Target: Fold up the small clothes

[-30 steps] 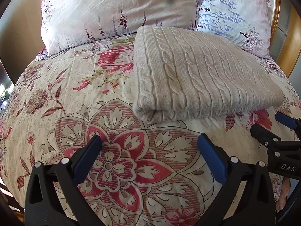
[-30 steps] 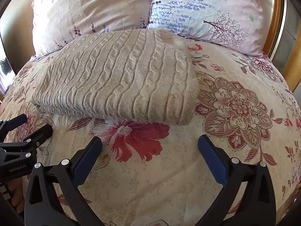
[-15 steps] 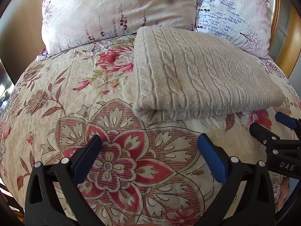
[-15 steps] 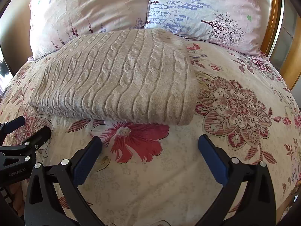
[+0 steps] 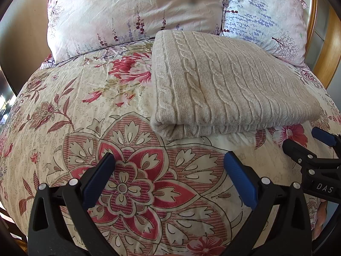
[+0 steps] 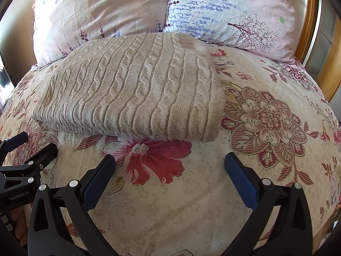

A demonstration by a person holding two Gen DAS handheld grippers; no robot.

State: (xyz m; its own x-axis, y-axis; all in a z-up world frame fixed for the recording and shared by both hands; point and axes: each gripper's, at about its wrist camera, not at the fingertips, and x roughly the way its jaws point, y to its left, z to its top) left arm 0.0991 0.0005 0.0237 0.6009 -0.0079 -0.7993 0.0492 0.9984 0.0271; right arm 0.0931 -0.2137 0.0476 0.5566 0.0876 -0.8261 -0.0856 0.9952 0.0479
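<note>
A beige cable-knit sweater lies folded into a flat rectangle on the floral bedspread; it also shows in the right wrist view. My left gripper is open and empty, hovering over the bedspread just short of the sweater's near left corner. My right gripper is open and empty, just short of the sweater's near right corner. Each gripper shows at the edge of the other's view: the right one and the left one.
Two floral pillows lean at the head of the bed behind the sweater. A wooden bed frame curves along the right side. The bedspread stretches right of the sweater.
Almost nothing has moved. The right wrist view has shifted slightly, so the sweater sits a touch lower and closer. Both grippers stay open.
</note>
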